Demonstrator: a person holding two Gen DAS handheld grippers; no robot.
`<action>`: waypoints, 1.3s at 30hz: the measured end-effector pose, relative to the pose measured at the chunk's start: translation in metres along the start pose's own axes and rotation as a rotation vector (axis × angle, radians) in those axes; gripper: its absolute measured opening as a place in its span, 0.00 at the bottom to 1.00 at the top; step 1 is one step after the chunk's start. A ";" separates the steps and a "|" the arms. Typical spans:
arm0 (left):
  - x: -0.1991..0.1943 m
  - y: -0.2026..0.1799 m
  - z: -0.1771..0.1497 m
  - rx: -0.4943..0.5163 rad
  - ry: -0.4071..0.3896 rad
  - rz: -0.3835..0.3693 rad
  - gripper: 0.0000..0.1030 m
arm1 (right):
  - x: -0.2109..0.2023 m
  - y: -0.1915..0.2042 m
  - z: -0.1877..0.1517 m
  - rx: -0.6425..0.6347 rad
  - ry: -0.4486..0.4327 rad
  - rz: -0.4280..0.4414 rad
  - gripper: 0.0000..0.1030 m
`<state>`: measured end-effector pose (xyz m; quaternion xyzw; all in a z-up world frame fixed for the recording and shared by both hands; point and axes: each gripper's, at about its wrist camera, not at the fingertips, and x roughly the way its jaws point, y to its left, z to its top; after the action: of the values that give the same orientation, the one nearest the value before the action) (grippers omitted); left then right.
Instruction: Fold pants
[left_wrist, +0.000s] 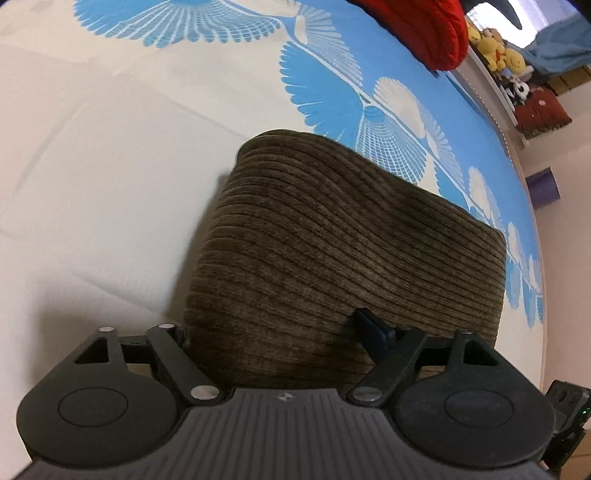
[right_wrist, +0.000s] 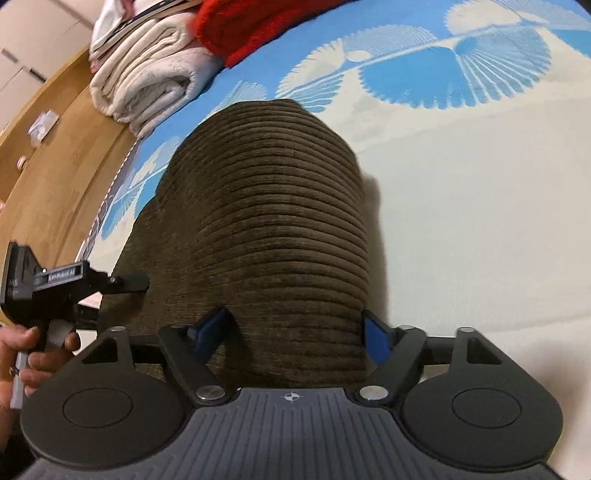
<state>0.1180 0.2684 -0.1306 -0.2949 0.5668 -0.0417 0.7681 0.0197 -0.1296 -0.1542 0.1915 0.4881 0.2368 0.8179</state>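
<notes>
The brown corduroy pants (left_wrist: 343, 243) lie folded into a thick compact bundle on the bed; they also fill the middle of the right wrist view (right_wrist: 266, 229). My left gripper (left_wrist: 273, 332) is open, its fingers straddling the near edge of the bundle; only the right fingertip (left_wrist: 369, 328) shows, the left one is hidden behind the cloth. My right gripper (right_wrist: 295, 328) is open too, with both blue-padded fingers astride the near edge of the bundle. The left gripper also shows at the left of the right wrist view (right_wrist: 129, 284), held by a hand, touching the bundle's side.
The bed sheet (left_wrist: 110, 184) is cream with a blue and white fan pattern. A red garment (left_wrist: 424, 29) and folded white blankets (right_wrist: 147, 74) lie at the far side. A shelf with plush toys (left_wrist: 506, 62) stands beyond the bed. A wooden floor (right_wrist: 55, 155) lies left.
</notes>
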 end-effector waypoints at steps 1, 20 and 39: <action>0.002 -0.002 0.001 0.005 -0.002 0.002 0.71 | -0.003 0.001 0.001 -0.012 -0.007 -0.001 0.58; 0.043 -0.238 0.034 0.282 -0.094 -0.230 0.40 | -0.187 -0.060 0.110 -0.248 -0.319 -0.110 0.32; 0.142 -0.290 -0.043 0.821 0.172 0.123 0.39 | -0.115 -0.155 0.079 -0.553 0.214 -0.258 0.40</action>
<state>0.2084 -0.0436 -0.1131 0.0745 0.5816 -0.2427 0.7728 0.0737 -0.3284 -0.1211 -0.1274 0.5088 0.2733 0.8063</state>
